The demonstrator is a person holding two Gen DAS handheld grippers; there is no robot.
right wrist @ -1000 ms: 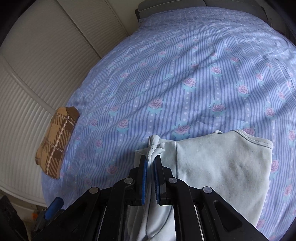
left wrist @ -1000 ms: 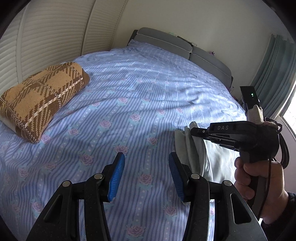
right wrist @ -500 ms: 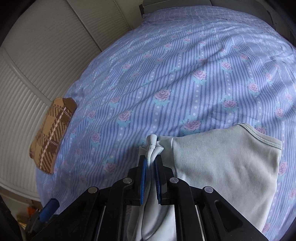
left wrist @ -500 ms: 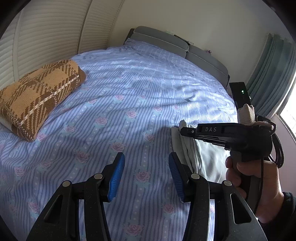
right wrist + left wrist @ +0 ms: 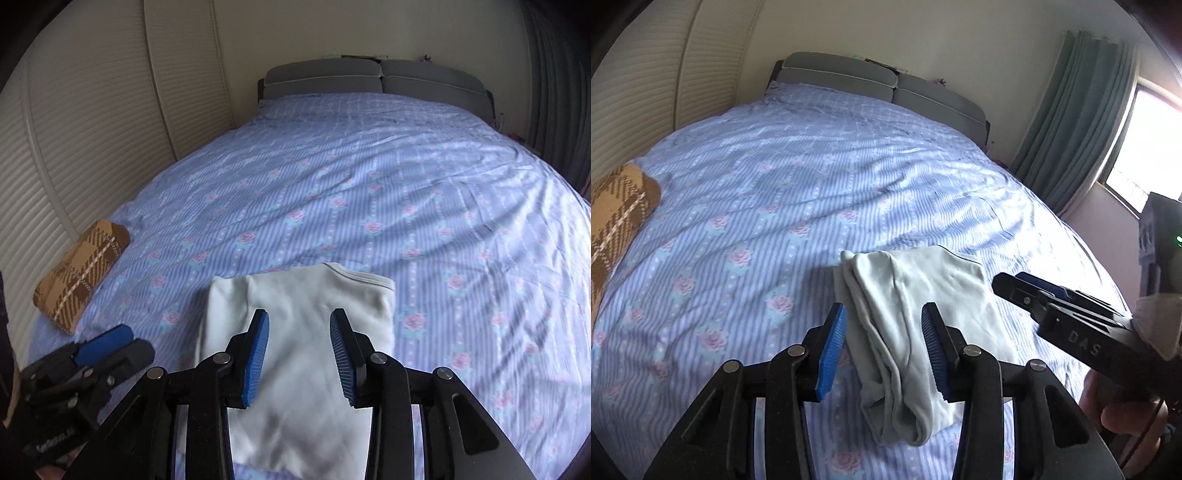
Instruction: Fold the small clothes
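Note:
A pale mint-green small garment [image 5: 908, 314] lies folded on the bed, its bunched folded edge to the left. It also shows in the right wrist view [image 5: 299, 332] as a flat folded panel with a trimmed neckline at the far edge. My left gripper [image 5: 884, 350] is open and empty, hovering over the garment's near left edge. My right gripper [image 5: 299, 354] is open and empty above the garment's middle. The right gripper also shows from the side in the left wrist view [image 5: 1034, 291].
The bed has a blue striped sheet with pink roses [image 5: 369, 177]. A brown plaid folded blanket [image 5: 79, 273] lies at the left edge by the slatted wardrobe doors [image 5: 92, 122]. A grey headboard [image 5: 376, 79] stands at the far end. Curtains and a window [image 5: 1082, 122] are to the right.
My right gripper has let go of the garment's folded edge and opened, pulling back above it. The garment now lies flat. My left gripper has swung right over the garment.

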